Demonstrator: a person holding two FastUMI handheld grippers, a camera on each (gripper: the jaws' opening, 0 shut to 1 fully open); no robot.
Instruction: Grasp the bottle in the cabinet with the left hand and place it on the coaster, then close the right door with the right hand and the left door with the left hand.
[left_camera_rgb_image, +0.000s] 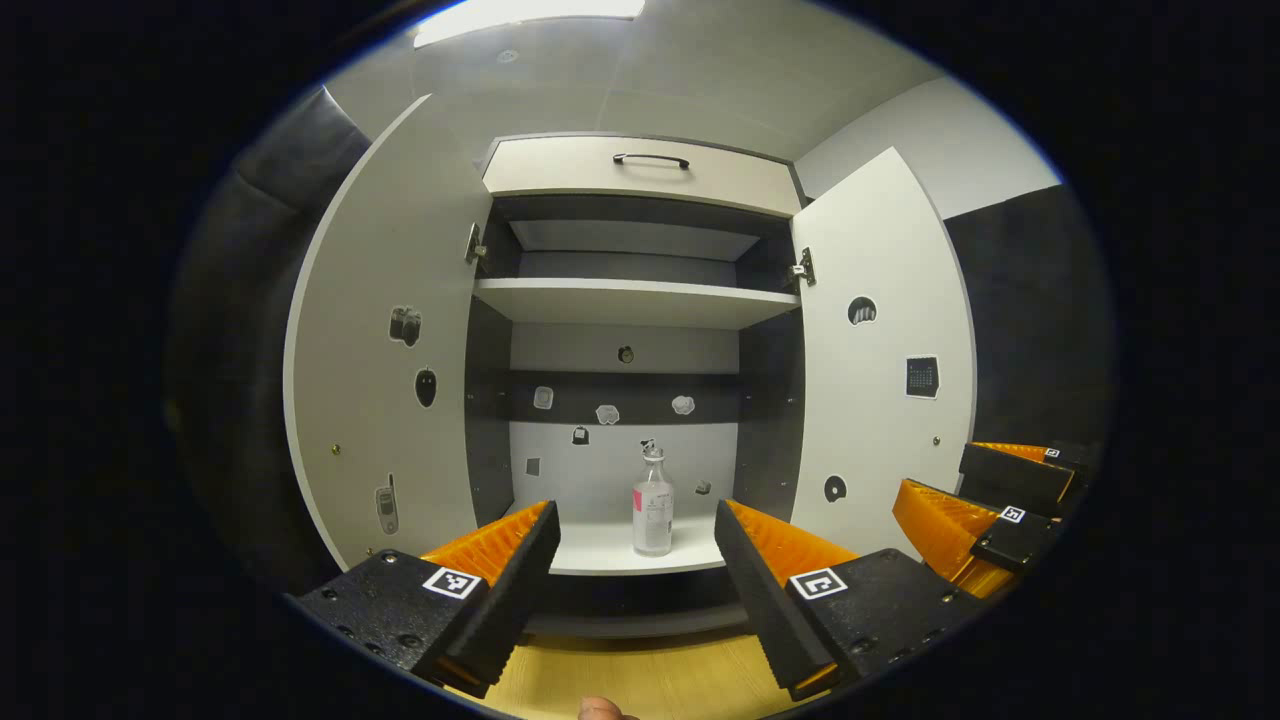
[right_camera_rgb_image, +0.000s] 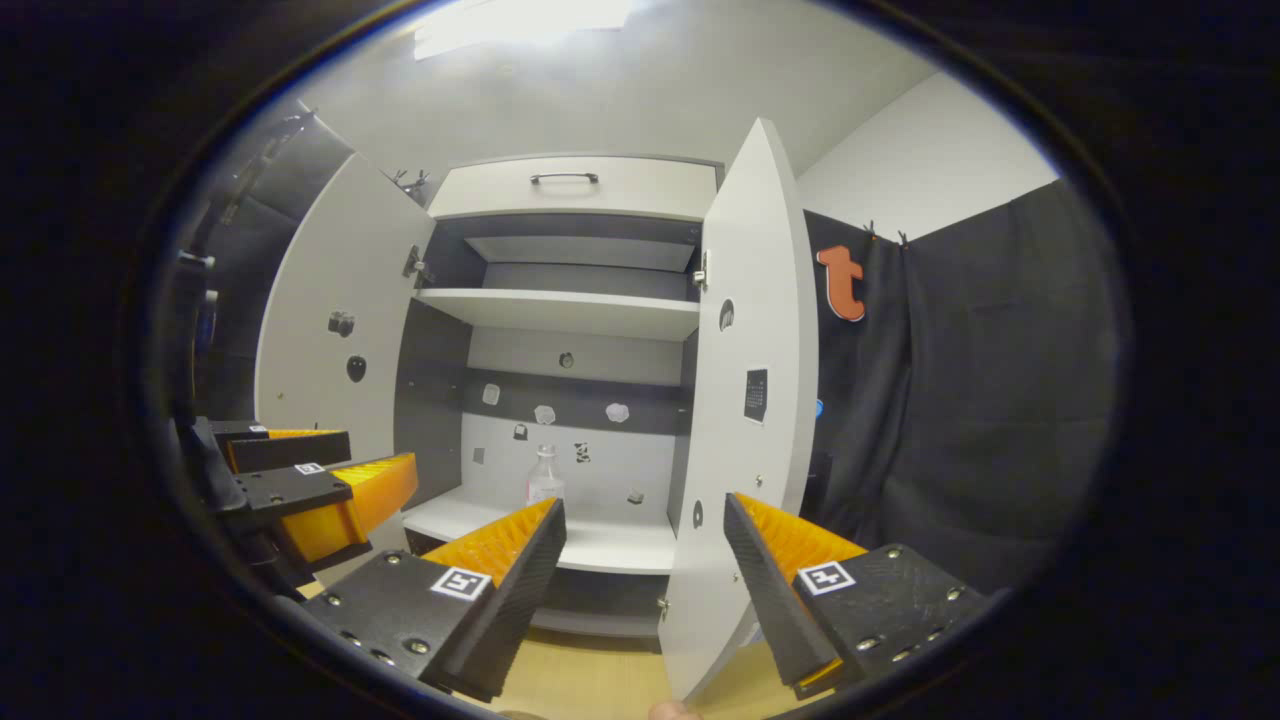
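Left gripper view shows the cabinet with both doors open, and the bottle stands upright on the lower shelf, near its front edge. The left gripper is in front of it, fingers wide apart, holding nothing. The right gripper is also spread open, with the right door edge between its fingers.
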